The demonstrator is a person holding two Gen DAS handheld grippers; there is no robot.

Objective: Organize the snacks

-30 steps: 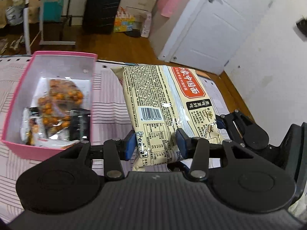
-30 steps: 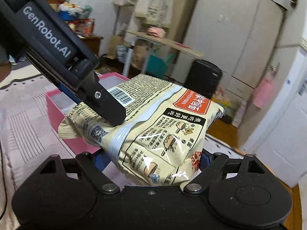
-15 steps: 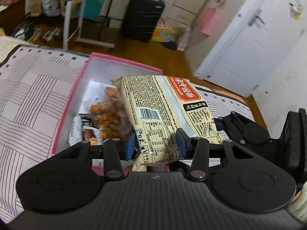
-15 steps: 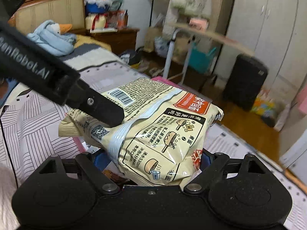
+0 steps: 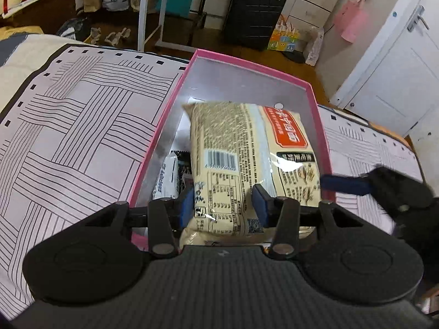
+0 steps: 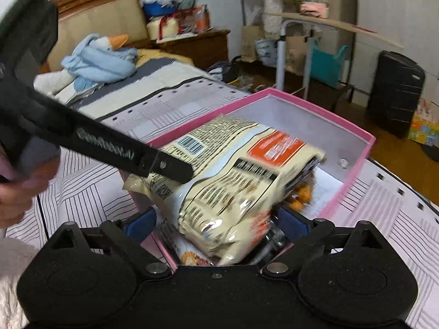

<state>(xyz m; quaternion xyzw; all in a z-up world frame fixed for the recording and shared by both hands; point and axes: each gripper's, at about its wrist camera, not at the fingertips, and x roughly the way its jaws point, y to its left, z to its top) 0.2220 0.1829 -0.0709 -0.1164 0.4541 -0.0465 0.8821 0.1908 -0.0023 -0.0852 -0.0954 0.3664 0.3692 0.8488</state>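
Note:
A cream noodle packet with a red label hangs tilted over the open pink box, its far end low inside. My left gripper is shut on the packet's near end, blue pads pressing both sides. In the right wrist view the packet lies between the pads of my right gripper. Its jaws are opening, with gaps on both sides. A left finger crosses over the packet. Under it in the box lie a white packet and orange snacks.
The box sits on a bed with a pale line-patterned cover. A blue-wrapped plush goose lies by the headboard. Beyond the bed stand a black suitcase, a white table leg and a white door. A hand holds the left gripper.
Both grippers carried the noodle packet from beside the pink box to over it and lowered it in. The right gripper's pads have come off the packet's sides.

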